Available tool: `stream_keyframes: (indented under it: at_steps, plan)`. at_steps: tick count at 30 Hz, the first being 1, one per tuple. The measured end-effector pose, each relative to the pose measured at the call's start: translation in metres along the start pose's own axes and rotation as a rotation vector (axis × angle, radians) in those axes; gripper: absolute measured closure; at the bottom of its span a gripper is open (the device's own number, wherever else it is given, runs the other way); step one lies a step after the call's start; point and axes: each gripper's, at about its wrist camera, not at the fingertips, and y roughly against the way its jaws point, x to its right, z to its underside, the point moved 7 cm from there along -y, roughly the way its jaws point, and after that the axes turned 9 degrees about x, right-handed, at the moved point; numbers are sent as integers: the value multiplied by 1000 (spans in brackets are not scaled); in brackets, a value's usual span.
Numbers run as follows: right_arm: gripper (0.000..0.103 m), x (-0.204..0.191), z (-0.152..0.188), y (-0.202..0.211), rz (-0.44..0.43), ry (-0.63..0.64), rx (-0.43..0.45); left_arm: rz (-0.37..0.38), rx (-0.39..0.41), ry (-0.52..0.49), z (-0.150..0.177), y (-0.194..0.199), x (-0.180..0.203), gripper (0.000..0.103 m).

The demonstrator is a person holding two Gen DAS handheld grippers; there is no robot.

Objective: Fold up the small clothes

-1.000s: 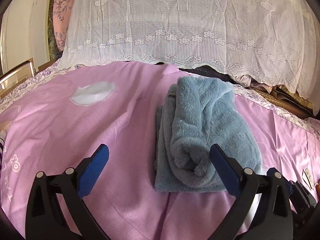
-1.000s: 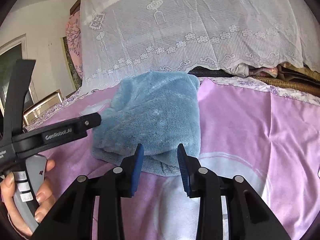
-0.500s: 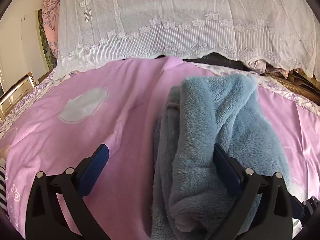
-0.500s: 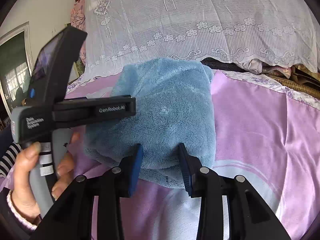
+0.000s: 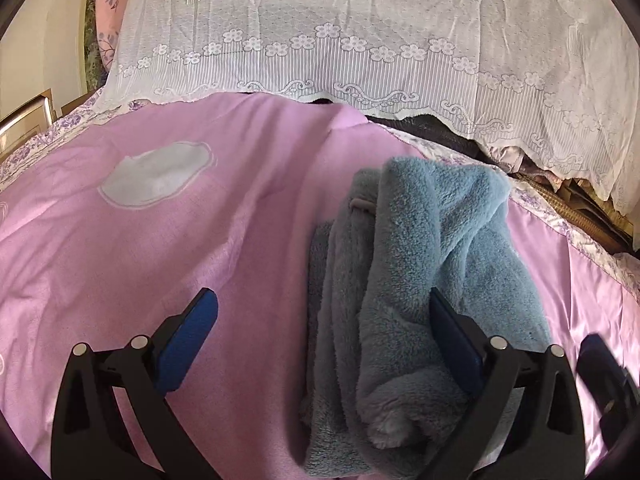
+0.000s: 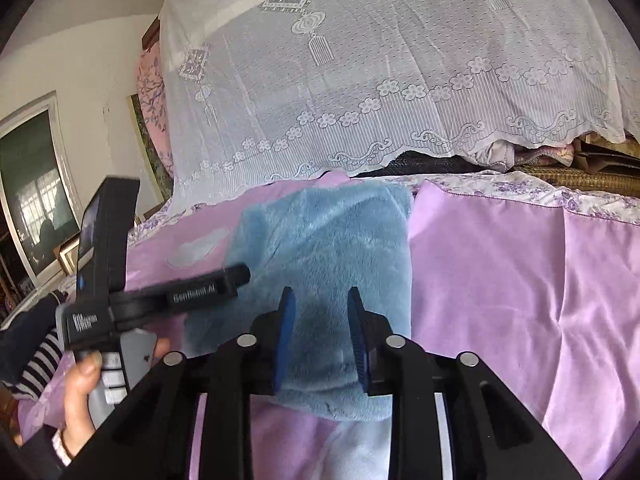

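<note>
Blue fleece garment [image 5: 432, 264] lies folded lengthwise in thick plush layers on my pink bedspread [image 5: 168, 240], right of centre. Its near end is rolled and bunched; its far end reaches toward the lace.

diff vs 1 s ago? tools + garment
Right tool has moved in and its jaws have just been closing on the near edge of the blue fleece garment. Left tool advanced, open, now straddling the garment's left folds. The garment stays folded on the pink sheet.
</note>
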Motion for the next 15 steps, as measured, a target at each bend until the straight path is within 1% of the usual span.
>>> stream_keyframes:
  at_steps: [4, 7, 9, 10, 13, 15]
  plan:
    - [84, 11, -15, -23, -14, -84, -23, 8, -11, 19, 3, -3, -2, 4]
    - [84, 11, -24, -42, -25, -91, -64, 28, -43, 81, 10, -9, -8, 4]
    - [84, 10, -28, -61, -6, -64, -122, 58, -65, 139, 14, -12, -11, 4]
    - [84, 11, -31, -72, 7, -51, -152, 68, -72, 153, 14, -14, -12, 4]
    - [84, 10, -43, -104, 25, -19, -212, 67, -80, 159, 15, -17, -13, 4]
    - [84, 7, -47, -128, 20, -9, -271, 55, -76, 146, 15, -17, -11, 4]
